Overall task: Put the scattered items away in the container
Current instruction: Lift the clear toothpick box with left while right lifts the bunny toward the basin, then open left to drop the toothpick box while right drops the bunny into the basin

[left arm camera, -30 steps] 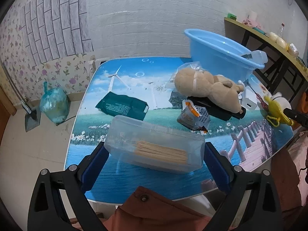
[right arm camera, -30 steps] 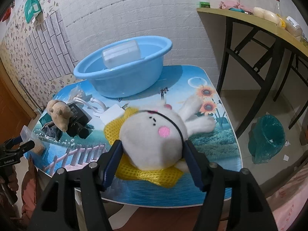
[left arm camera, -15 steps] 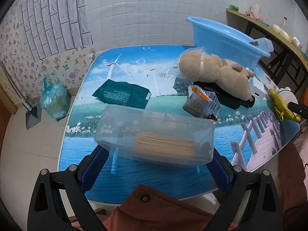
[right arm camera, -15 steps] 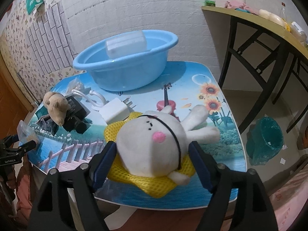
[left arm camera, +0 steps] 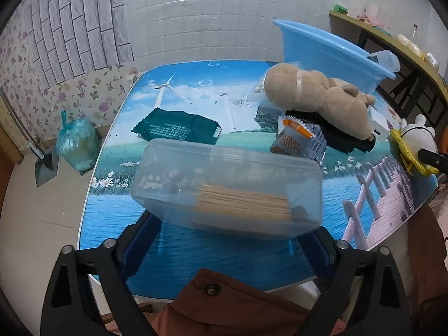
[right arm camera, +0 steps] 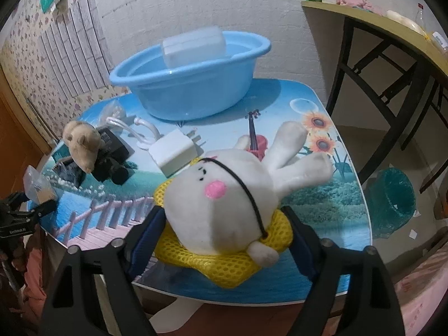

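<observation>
Translucent rounded box (left arm camera: 229, 184), fuzzy rabbit (right arm camera: 224, 198) clamped.

Both wrist views low, close, facing across table (left arm camera: 196, 252); share blue basin (right arm camera: 196, 84), brown bear (left arm camera: 316, 98).

Both views are lit evenly by soft indoor light, moderately bright, with a cool bluish cast. Fisheye distortion bends the brick wall (left arm camera: 196, 22) and curves the counter (right arm camera: 322, 112) edge; black vignette fills every corner. The blue basin (right arm camera: 196, 84) casts a soft shadow to its right. The clear box (left arm camera: 226, 187) looks smeared and slightly blurred. The plush rabbit (right arm camera: 224, 198) up close is sharp, its underside shaded.
</observation>
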Demonstrator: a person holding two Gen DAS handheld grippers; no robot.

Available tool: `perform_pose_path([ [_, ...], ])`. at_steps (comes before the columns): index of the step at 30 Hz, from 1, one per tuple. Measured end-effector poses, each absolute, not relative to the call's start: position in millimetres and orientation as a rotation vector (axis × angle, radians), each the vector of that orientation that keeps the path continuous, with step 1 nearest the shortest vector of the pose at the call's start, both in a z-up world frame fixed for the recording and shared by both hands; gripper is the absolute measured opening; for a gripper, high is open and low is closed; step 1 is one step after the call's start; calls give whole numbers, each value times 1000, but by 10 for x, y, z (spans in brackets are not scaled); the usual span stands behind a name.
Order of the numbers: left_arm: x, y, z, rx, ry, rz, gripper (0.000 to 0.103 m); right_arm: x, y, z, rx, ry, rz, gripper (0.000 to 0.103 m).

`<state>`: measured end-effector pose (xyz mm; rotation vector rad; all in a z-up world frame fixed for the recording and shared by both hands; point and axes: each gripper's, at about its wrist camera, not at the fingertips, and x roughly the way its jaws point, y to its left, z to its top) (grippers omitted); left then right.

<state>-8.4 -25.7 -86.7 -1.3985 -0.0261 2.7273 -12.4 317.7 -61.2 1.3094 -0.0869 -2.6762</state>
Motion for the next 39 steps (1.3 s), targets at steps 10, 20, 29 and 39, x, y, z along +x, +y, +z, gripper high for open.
perform_pose_path([
  [10,-52,-278,-551,-1268,-69,2777,93,-69,3293,-351,1156,-197,-2724,69],
  [20,-242,-183,-164,-1184,-73,2820,93,-151,3286,-18,1011,-241,-2742,69],
  [29,-509,-21,78,-1139,-96,2797,93,-405,3288,101,980,-242,-2751,69],
  [39,-958,352,242,-1099,-21,2761,93,-734,3337,147,941,-261,-2735,69],
])
